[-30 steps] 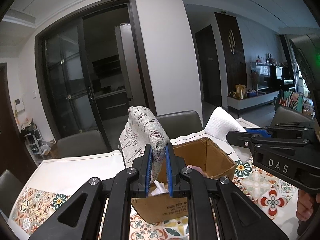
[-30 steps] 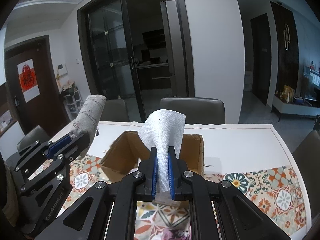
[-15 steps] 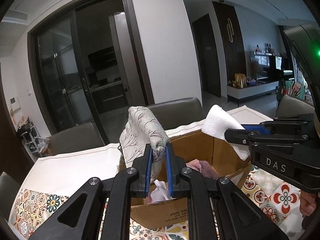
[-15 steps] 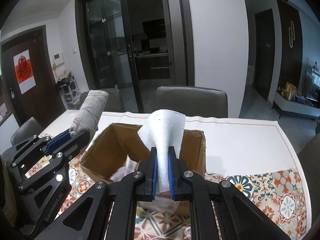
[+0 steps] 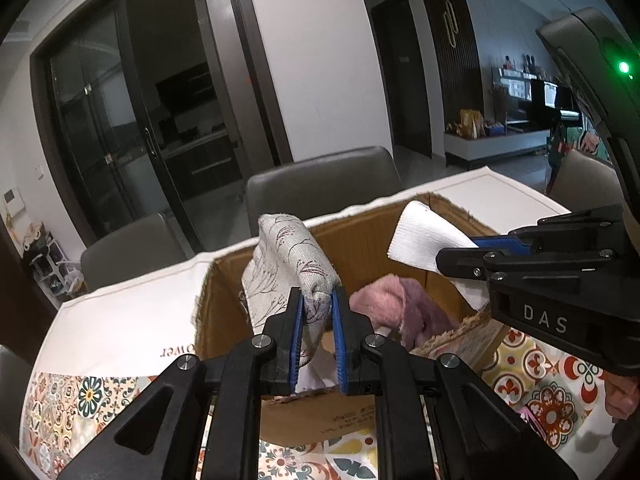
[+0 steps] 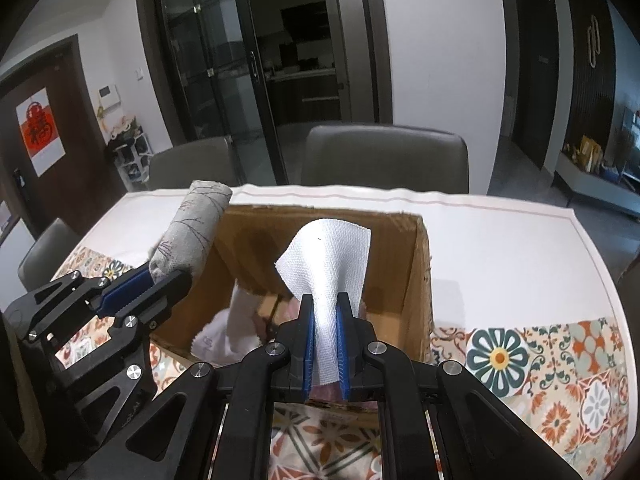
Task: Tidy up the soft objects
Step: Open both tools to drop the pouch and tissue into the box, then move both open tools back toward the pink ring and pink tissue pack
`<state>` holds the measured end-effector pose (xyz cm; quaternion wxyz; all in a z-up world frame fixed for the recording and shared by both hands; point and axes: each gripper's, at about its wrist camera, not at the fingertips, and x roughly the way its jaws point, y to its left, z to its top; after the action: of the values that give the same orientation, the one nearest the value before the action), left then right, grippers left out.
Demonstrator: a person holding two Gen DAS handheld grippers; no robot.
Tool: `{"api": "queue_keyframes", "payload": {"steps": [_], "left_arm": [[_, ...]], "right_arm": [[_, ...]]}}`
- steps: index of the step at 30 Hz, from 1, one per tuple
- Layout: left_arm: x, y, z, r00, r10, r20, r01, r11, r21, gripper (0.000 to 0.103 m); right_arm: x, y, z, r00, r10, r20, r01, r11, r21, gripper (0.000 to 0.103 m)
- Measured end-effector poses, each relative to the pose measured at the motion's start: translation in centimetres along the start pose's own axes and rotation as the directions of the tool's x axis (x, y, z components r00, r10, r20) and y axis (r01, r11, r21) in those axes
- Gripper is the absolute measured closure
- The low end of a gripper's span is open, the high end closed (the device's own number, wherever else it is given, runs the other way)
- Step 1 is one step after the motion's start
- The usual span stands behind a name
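**Soft items over the box**

Grey printed cloth [image 5: 298, 264], bunched, upright over open cardboard box [image 5: 360, 236], left side. White textured cloth [image 6: 326, 276] upright over box middle. Pink fuzzy cloth [image 5: 400, 308] and white rag [image 6: 230, 332] lie inside.

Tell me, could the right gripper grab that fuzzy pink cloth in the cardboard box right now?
Probably not: the right gripper is shut on a white paper towel, so its jaws are occupied. The fuzzy pink cloth lies uncovered inside the open cardboard box.
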<state>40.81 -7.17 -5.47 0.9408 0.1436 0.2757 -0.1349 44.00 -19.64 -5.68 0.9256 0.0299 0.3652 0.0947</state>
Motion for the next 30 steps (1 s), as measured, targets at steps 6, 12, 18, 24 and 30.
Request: {"api": "queue_keyframes", "payload": {"steps": [6, 12, 18, 24, 30], "left_arm": [[0.2, 0.0, -0.5, 0.999, -0.018, -0.03, 0.018, 1.0, -0.012, 0.074], [-0.8, 0.2, -0.5, 1.0, -0.001, -0.018, 0.001, 1.0, -0.026, 0.056], [-2.7, 1.0, -0.7, 1.0, 0.015, 0.006, -0.015, 0.997, -0.076, 0.055], [-5.2, 1.3, -0.5, 0.998, 0.026, 0.053, -0.02, 0.994, -0.108, 0.054], [-7.5, 1.5, -0.3, 0.995, 0.045, 0.092, -0.032, 0.99, -0.14, 0.052]], "right_arm": [[0.7, -0.1, -0.4, 1.0, 0.016, -0.026, -0.015, 1.0, 0.018, 0.087], [0.9, -0.3, -0.6, 0.999, 0.011, -0.031, -0.01, 0.999, 0.035, 0.069], [-0.5, -0.1, -0.6, 1.0, -0.005, 0.002, 0.005, 0.999, 0.036, 0.063], [-2.9, 0.0, -0.7, 0.999, -0.011, 0.049, 0.008, 0.998, 0.066, 0.06], [-5.5, 0.3, -0.9, 0.996, -0.022, 0.092, 0.015, 0.997, 0.079, 0.054]]}}
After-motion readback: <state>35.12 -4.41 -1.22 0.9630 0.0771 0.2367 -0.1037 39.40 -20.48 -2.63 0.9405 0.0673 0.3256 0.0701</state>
